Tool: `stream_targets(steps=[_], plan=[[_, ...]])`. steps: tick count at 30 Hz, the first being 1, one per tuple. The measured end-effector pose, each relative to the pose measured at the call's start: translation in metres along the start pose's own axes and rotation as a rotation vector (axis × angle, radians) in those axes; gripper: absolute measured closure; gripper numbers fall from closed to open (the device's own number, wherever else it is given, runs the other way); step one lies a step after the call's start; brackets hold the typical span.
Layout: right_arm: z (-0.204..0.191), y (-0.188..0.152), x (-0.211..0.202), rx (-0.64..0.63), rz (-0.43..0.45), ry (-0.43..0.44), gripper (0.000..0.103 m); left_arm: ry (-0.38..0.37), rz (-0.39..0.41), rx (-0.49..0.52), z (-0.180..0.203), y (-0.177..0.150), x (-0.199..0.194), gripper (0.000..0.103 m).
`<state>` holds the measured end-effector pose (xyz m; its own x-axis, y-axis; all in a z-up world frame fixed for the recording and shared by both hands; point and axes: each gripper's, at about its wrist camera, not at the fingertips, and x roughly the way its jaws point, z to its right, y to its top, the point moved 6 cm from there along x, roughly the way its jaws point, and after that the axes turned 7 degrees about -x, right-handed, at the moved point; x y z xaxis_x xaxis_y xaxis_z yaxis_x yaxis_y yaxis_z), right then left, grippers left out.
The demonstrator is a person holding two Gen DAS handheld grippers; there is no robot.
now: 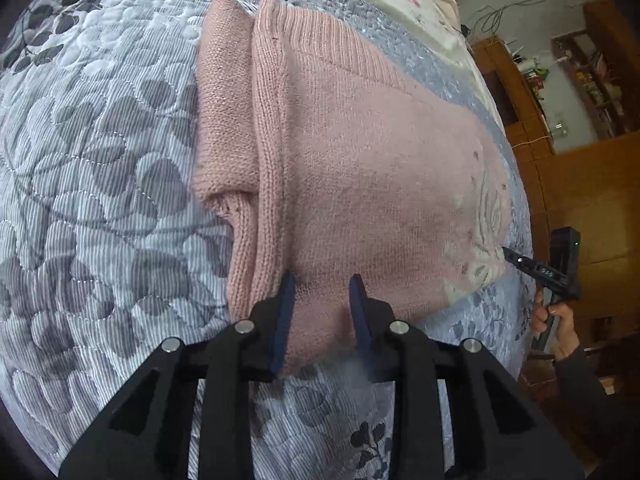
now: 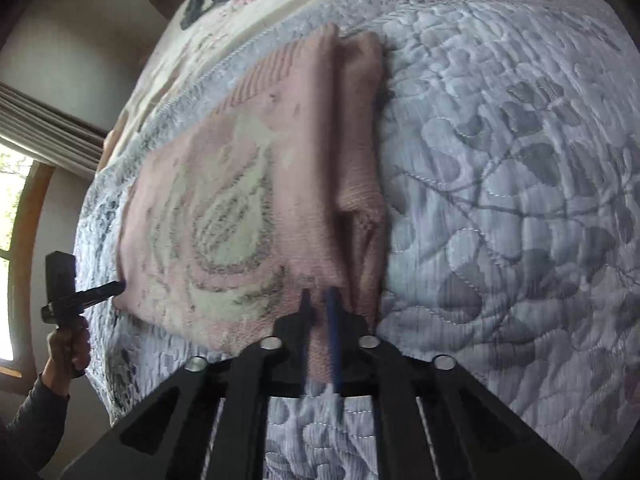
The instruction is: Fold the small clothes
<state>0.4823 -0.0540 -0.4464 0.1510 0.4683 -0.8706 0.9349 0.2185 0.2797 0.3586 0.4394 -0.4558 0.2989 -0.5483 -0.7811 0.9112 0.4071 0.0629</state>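
Your left claw [image 1: 322, 292] sits at the near left corner of the pink sweater [image 1: 360, 168], its blue fingers [image 1: 285, 312] parted with a fold of knit between them; they straddle the cloth rather than pinch it, so I read this claw as open and only lined up for a grab. The sweater lies flat on the quilted bed cover [image 1: 100, 200], ribbed hem at the far end, with one sleeve [image 1: 224, 120] already folded in along its left edge. That tucked sleeve is why the left side shows a thick doubled ridge, and the ridge gives you something firm to take.

Moving right, the body of the sweater spreads smooth across the bed, its pale knitted motif [image 2: 224, 216] facing up in the right wrist view.

Your right claw [image 2: 318, 300] is at the sweater's other near corner. Its fingers stand close together with pink knit caught between them, though motion blur makes this hard to confirm; it looks closed on the sweater. Holding both near corners suits carrying the near edge toward the far hem as one fold.
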Motion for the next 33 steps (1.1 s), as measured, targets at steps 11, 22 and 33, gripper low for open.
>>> stream_targets(steps=[11, 22, 33], plan=[[-0.224, -0.078, -0.016, -0.864, 0.147, -0.447, 0.019, 0.041, 0.077, -0.119, -0.053, 0.094, -0.107, 0.015], [-0.354, -0.110, 0.110, -1.172, 0.189, -0.558, 0.021, -0.026, -0.016, -0.169, -0.059, 0.161, -0.025, 0.016], [-0.359, -0.080, 0.164, -1.148, 0.208, -0.625, 0.022, -0.179, -0.139, -0.059, -0.010, 0.188, 0.047, 0.018]])
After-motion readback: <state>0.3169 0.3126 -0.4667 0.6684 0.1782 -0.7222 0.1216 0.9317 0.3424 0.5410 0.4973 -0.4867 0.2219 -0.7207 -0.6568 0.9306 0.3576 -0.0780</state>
